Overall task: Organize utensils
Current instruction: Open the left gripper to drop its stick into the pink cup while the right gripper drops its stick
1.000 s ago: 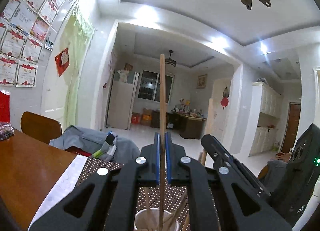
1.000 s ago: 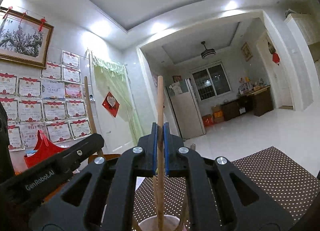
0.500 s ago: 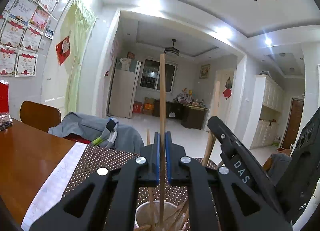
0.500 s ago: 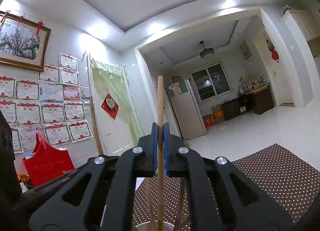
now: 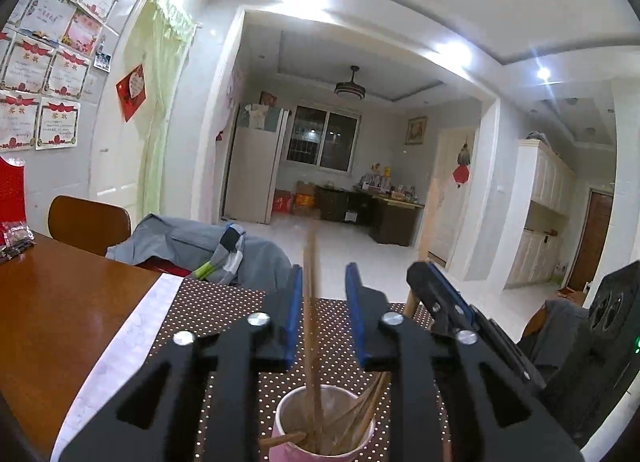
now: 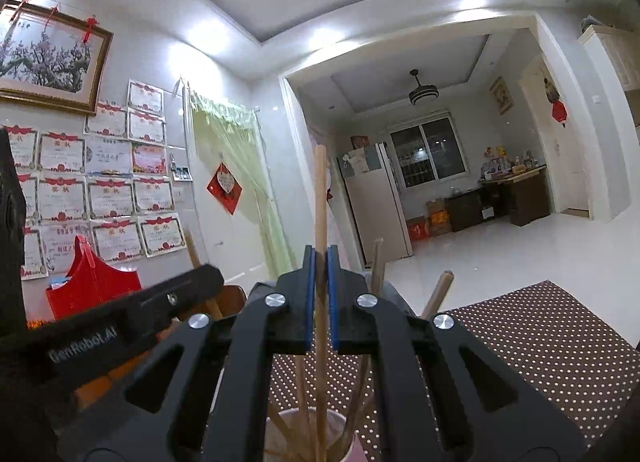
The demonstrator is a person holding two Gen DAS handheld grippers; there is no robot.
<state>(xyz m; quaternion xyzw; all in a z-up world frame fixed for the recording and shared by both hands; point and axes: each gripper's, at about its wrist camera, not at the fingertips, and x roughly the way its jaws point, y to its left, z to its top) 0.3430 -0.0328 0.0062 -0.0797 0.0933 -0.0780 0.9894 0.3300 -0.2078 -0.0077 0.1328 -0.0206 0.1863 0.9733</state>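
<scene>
Left wrist view looks down on a pink cup [image 5: 325,428] standing on a dotted mat [image 5: 224,310] that covers the desk [image 5: 60,302] toward its right side. In the cup stand several wooden chopsticks [image 5: 362,412], most leaning toward its right rim, one short end lying low across the inside. A chopstick [image 5: 310,302] rises upright from the cup between the blue pads of the left hand-held gripper [image 5: 320,294]. Those jaws have just been opening: they now stand a narrow way apart, the stick beside the left pad, blurred, with a clear gap to the right pad.

Right wrist view shows the same cup [image 6: 308,438] from the other side, its rim low in the frame under the right hand-held gripper [image 6: 320,278]. That one is clamped on a second upright stick [image 6: 320,222], whose lower end reaches down into the cup among the other chopsticks [image 6: 360,390]. Two thicker stick ends [image 6: 438,290] lean out to the right behind its fingers.

Each hand-held gripper shows at the edge of the other's view, close beside it over the cup. Beyond the mat, at the desk's far edge, stands a chair [image 5: 90,224] with a grey jacket [image 5: 192,246] beside it. A red holder [image 6: 92,286] stands at the left.
</scene>
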